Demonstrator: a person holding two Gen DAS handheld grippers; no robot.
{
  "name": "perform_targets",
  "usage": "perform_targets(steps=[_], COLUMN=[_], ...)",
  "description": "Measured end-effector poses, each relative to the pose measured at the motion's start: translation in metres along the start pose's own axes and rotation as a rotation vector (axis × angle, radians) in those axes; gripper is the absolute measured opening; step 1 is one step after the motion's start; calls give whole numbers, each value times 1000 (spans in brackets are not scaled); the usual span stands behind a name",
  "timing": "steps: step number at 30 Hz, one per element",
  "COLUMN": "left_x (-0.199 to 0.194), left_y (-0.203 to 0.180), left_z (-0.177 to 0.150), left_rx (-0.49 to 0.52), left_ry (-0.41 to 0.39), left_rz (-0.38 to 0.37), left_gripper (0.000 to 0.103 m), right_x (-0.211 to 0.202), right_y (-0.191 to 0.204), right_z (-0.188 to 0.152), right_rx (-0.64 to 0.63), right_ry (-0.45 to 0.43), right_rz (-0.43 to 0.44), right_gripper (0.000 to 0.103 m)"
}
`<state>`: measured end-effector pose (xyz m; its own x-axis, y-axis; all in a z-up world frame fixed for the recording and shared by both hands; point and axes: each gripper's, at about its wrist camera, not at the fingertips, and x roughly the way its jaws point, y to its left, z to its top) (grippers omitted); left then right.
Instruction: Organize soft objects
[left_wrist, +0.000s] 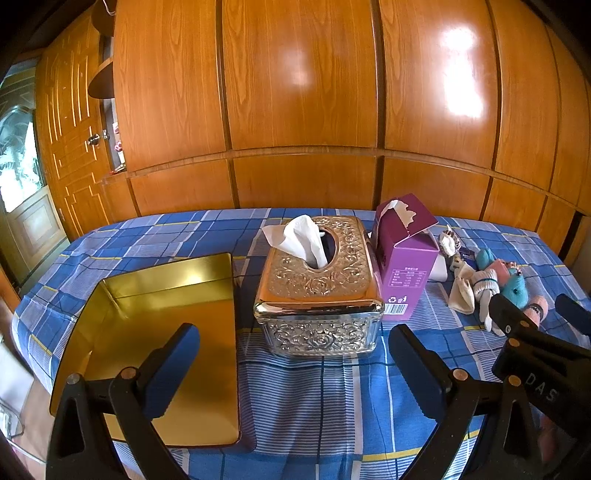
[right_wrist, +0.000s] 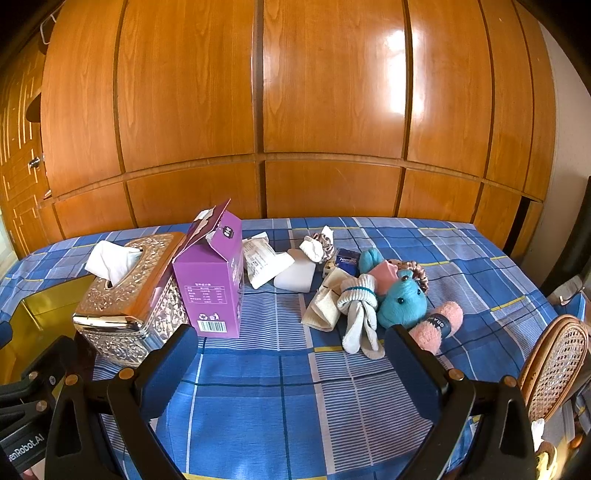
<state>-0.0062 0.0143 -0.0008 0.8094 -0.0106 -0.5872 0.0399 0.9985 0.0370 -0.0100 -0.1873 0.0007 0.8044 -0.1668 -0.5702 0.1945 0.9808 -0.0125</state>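
Wooden wardrobe (right_wrist: 295, 110), perhaps rattan chair (right_wrist: 557, 365).

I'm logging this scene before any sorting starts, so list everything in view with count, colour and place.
gold tray: 1, gold, left end of the table
tissue box: 1, embossed silver-gold, beside the tray, white tissue sticking out
purple carton: 1, purple, torn open, right of the tissue box
white block: 1, white, behind the carton
tissue pack: 1, dark blue, behind the toy
plush toy: 1, teal, in the pile on the right
socks: several, white and cream, by the toy
pink roll: 1, fluffy pink, dark band
tablecloth: 1, blue plaid
rattan chair: 1, tan, right edge
left gripper: open, empty
right gripper: open, empty
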Motion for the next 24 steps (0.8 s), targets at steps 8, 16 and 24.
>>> perform_targets(steps=[8,16,24], left_x=[0,-1,-1], left_y=[0,-4,-15], left_z=[0,-1,1], left_rx=[2,8,47], left_ry=[-1,3,6], left_rz=[0,-12,-98], left_gripper=[103,103,103], right_x=[0,0,-2], right_y=[0,-4,-38], right_z=[0,0,13], right_rx=[0,14,66], right_ry=[0,-5,-14], right_rz=[-1,-7,-48], right_gripper=[103,103,103])
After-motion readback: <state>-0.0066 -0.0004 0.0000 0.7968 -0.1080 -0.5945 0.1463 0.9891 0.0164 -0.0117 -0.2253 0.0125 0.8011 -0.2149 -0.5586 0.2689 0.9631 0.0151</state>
